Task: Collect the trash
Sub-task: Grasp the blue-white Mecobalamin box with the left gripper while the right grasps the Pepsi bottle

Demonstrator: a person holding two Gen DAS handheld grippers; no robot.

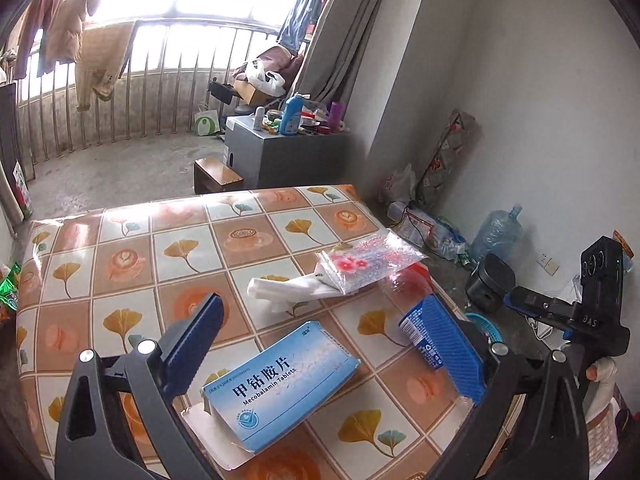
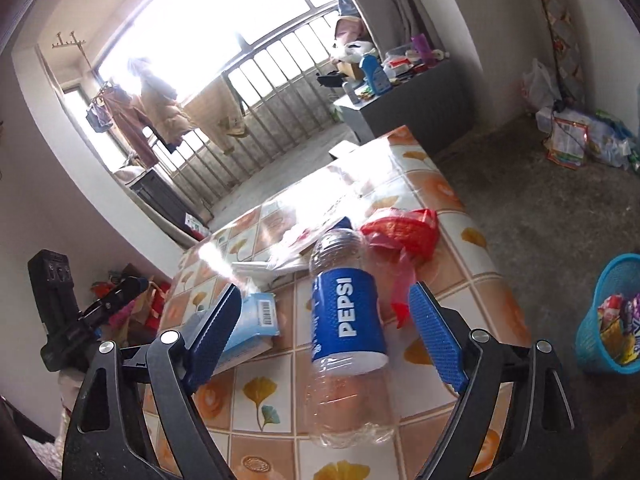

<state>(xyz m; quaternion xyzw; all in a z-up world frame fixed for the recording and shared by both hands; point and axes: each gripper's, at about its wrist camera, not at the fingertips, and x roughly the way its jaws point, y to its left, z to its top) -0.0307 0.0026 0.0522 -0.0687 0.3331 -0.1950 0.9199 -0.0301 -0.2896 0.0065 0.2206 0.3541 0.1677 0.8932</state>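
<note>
Blue-padded right claw point(image 2: 324, 336) tilts down over the tiled table point(image 2: 448, 200), jaws spread wide w/ the clear Pepsi bottle point(image 2: 348, 336) lying between them, pads not touching it; bottle's long axis runs away from the camera, neck end toward the red plastic bag point(image 2: 412, 232) and window. Left claw point(image 1: 324, 344) also angled down, spread open above the blue tablet box point(image 1: 280, 384), which lies flat, long axis diagonal, near the white tissue point(image 1: 288, 292) & clear packet point(image 1: 368, 264).
</note>
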